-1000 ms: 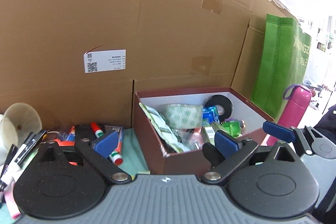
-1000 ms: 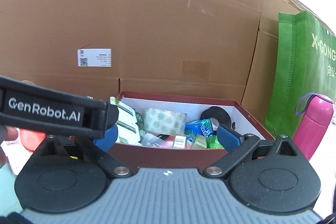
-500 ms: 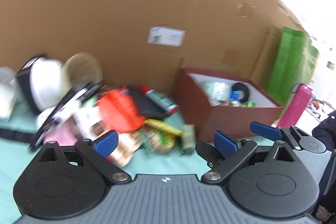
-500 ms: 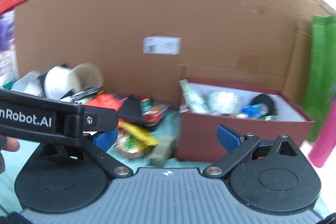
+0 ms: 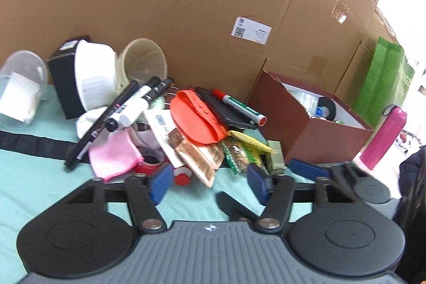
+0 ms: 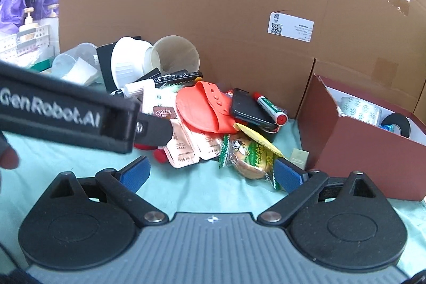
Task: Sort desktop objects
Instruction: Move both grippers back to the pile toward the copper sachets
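Blue-padded left tool [image 5: 207, 184]: narrowing, empty | right tool [image 6: 210, 173]: apart, empty | pile [image 5: 202, 124] ahead

Tall cardboard wall [image 5: 186, 4] behind; green bag [image 5: 383, 81] and pink flask [image 5: 386, 137] (upright) beside it.

The left gripper's arm [image 6: 66, 113] crosses the right wrist view and hides part of the pile behind it. The dark red box [image 5: 306, 129] wall hides most of its contents. The print on the white label [image 5: 251, 30] is too small to read.
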Motion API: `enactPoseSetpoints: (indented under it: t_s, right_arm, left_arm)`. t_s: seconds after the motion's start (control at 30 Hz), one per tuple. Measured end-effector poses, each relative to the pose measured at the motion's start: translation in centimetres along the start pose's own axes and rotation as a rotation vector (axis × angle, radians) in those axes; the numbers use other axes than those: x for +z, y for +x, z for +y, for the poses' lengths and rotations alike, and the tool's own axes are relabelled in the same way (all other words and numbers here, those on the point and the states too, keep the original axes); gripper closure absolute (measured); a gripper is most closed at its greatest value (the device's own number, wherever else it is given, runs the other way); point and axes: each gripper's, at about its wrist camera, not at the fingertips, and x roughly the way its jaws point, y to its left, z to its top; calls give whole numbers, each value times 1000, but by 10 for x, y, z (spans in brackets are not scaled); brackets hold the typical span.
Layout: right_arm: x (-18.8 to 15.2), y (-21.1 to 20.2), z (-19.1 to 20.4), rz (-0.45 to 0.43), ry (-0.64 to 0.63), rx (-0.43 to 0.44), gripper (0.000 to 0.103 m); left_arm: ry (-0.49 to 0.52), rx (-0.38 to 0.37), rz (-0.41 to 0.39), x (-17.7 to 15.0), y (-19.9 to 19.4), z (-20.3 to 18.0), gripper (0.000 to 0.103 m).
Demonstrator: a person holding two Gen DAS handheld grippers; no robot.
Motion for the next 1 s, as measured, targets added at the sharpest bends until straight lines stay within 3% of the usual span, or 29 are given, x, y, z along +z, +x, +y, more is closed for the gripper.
enactPoseSetpoints:
  t_s: [0.07, 0.23, 0.53, 0.63, 0.7, 0.77, 0.83, 1.0]
  right_arm:
    - [3, 6, 3, 0, -11, 7, 23]
    - [9, 22, 3, 19, 14, 27, 31]
    - [17, 53, 9, 62, 10, 72, 47]
    - [16, 63, 6, 89, 46, 95, 54]
    - [14, 65, 5, 100, 74, 108, 56]
    - [12, 65, 3, 106, 89, 104, 61]
    - [10, 65, -1, 112, 107, 109, 62]
    - [7, 63, 0, 120, 110, 139, 62]
  left_arm:
    - [7, -10, -7, 4, 4, -2, 42]
    - [44, 8, -20, 14, 20, -5, 42]
    - [5, 34, 39, 18, 52, 14, 46]
    - [14, 30, 52, 19, 56, 16, 57]
    - [6, 28, 61, 19, 59, 18, 72]
    - [-15, 25, 66, 19, 61, 21, 78]
    - [-33, 23, 57, 18, 60, 22, 77]
    - [-39, 15, 50, 18, 62, 17, 61]
